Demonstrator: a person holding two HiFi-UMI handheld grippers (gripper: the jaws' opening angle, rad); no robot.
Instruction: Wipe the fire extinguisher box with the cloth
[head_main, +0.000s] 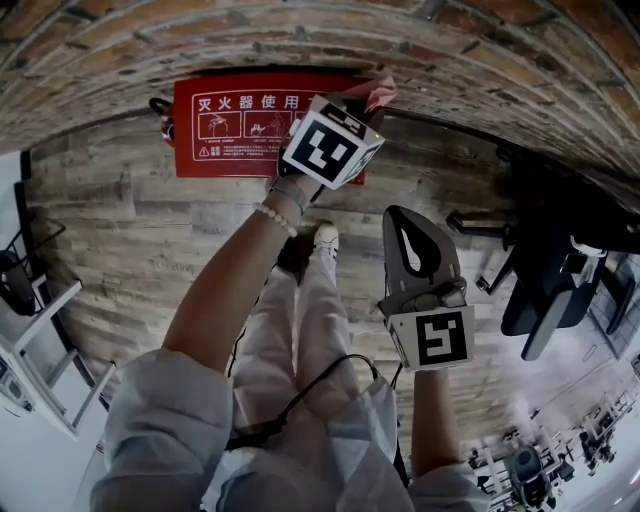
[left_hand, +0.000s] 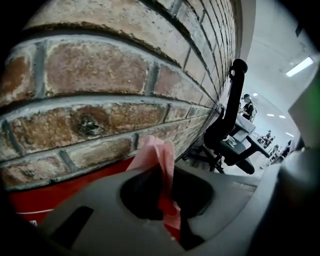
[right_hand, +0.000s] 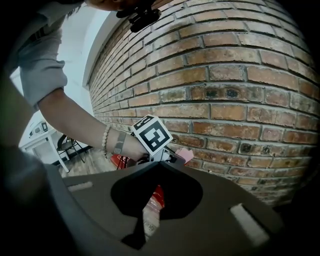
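The red fire extinguisher box (head_main: 225, 125) stands far left against the brick wall (head_main: 300, 30), headed in white 灭火器使用, with the smaller print too fine to read. Over its right end the left gripper (head_main: 358, 104) is clenched on the pink cloth (head_main: 378, 92), which looks soft, light and floppy, so it is best pinched at a bunched fold. Nearer and to the right, the right gripper (head_main: 398, 216) hangs with its jaws together on nothing.

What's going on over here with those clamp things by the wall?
A person holds a two-jaw gripper in each hand. The left gripper is clamped on a pink cloth, held up at the upper right corner of the red fire extinguisher box by the brick wall. The right gripper hangs back, shut and empty.
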